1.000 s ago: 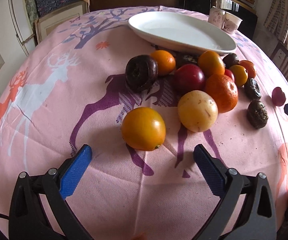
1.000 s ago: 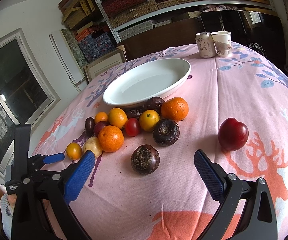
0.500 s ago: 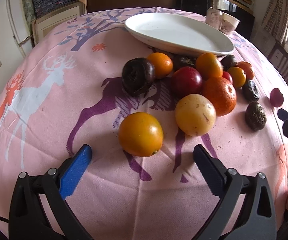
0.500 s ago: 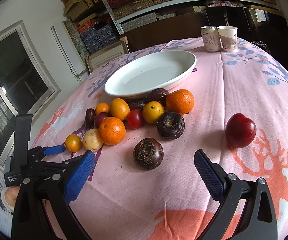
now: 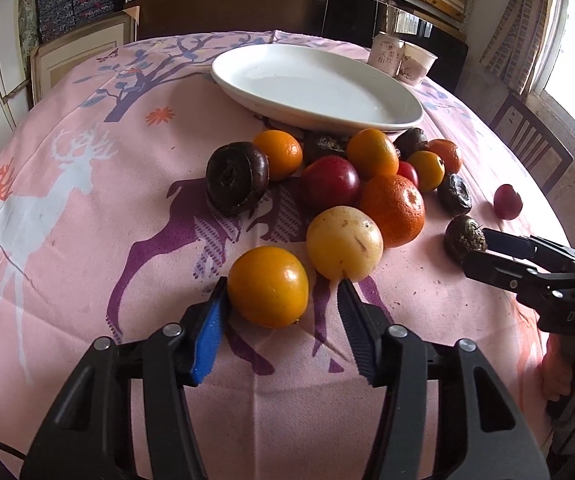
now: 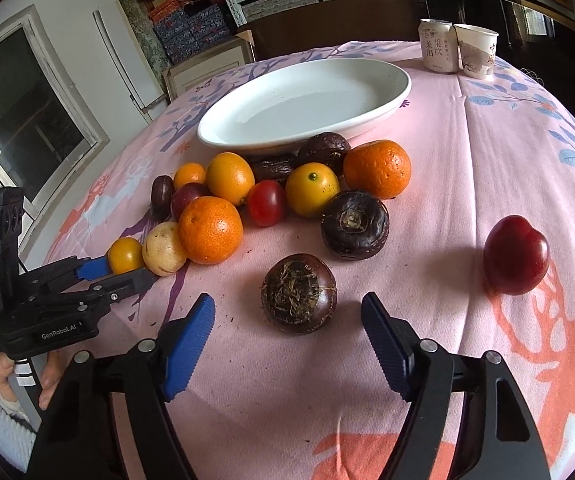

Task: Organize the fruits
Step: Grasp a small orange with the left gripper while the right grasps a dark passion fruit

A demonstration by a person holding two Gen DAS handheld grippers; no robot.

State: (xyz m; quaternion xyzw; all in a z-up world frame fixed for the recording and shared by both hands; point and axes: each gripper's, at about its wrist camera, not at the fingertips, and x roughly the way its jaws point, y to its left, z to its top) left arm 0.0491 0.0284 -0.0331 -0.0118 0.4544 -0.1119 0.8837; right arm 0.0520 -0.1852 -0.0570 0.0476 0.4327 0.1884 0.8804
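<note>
Left wrist view: your left gripper (image 5: 283,304) straddled small round yellow-orange fruit (image 5: 268,287), jaws spread, blue pad touching, other side just clear, so not yet pinching. Fruit lay nearest table's near edge, easiest first pick for oval white ceramic dish (image 5: 403,117).

Right wrist view: your right gripper (image 6: 287,320) flanked dark brown rough-skinned round fruit (image 6: 298,293), jaws spread wide, apart from it, lined up to close.

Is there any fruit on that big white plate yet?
No, the white plate holds nothing in the right wrist view; every fruit, such as the red plum, lies on the pink tablecloth.
</note>
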